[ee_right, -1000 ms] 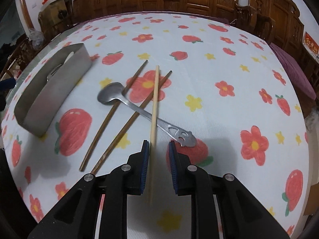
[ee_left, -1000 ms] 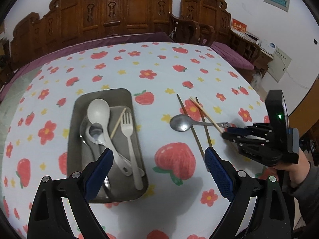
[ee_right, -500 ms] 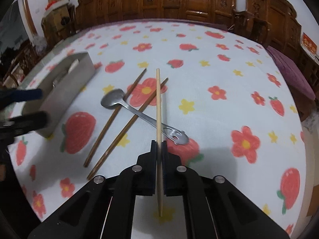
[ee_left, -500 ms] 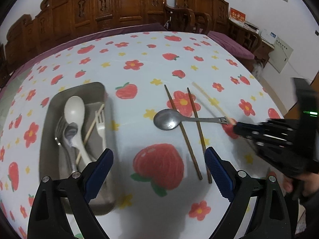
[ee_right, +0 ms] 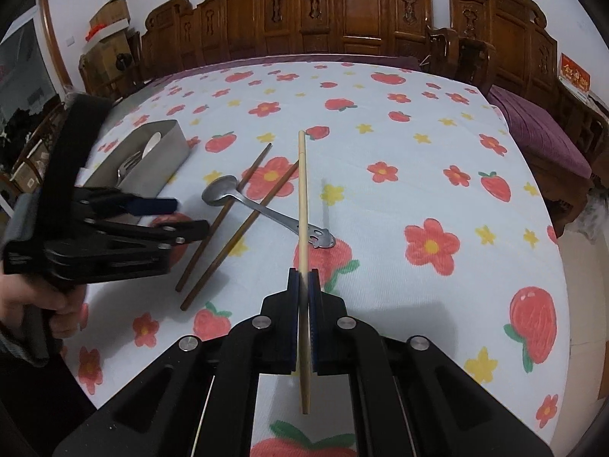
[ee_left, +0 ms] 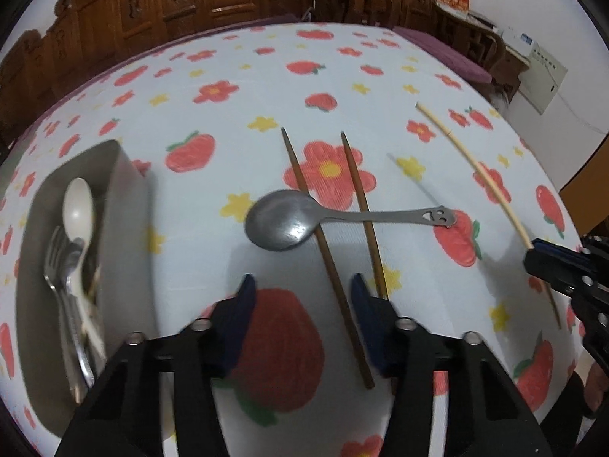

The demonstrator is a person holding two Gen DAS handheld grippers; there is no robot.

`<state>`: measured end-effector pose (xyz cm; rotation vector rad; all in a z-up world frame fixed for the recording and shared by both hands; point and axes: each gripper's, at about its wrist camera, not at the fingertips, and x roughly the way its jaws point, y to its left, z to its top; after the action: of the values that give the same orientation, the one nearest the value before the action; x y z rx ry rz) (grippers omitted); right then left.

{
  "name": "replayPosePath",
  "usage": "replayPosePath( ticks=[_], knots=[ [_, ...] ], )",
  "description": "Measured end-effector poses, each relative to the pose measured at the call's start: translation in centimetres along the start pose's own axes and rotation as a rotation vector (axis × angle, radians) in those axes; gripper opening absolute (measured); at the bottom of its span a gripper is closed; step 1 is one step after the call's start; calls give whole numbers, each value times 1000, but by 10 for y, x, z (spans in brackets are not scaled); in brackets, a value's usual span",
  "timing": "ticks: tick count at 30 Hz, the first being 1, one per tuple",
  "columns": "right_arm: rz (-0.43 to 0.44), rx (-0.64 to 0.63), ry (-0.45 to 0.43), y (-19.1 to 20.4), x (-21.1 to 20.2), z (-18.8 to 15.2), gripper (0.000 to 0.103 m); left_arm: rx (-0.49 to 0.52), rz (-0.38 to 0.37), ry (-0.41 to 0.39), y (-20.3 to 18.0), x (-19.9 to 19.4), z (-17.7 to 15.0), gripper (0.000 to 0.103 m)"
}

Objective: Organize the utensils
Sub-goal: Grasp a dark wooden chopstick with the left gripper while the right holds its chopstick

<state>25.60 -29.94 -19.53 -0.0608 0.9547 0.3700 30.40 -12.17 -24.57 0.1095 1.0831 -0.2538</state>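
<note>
My right gripper point(ee_right: 303, 278) is shut on a pale wooden chopstick point(ee_right: 302, 198) and holds it above the table; the chopstick also shows in the left wrist view point(ee_left: 472, 167). A metal spoon point(ee_left: 289, 221) lies across two dark brown chopsticks point(ee_left: 327, 251) on the strawberry-print cloth. My left gripper point(ee_left: 300, 293) is open, low over the near ends of the dark chopsticks. The metal tray point(ee_left: 125, 228) at the left holds a white spoon point(ee_left: 78, 205), a fork and other cutlery.
The right gripper shows in the left wrist view point(ee_left: 548, 257) at the right edge. The left gripper shows in the right wrist view point(ee_right: 179, 215) beside the tray point(ee_right: 167, 152). Carved wooden chairs point(ee_right: 342, 19) line the far table edge.
My right gripper closed on the pale chopstick and lifted it off the spoon. My left gripper moved right, from the tray toward the dark chopsticks, and its jaws narrowed.
</note>
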Motion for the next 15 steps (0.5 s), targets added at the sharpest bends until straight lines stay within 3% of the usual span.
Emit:
replayPosePath(
  ticks=[6,11,15],
  knots=[
    [5,1,0,5,0,-1,6,47,32,-4,-12,5,0,33],
    [3,-4,-1,10,-1,0,6,66,27,20,-13,1,-4,5],
    [4,-5,-2,15,-2,0,6,66,15,46,-7,-4,-12,4]
  ],
)
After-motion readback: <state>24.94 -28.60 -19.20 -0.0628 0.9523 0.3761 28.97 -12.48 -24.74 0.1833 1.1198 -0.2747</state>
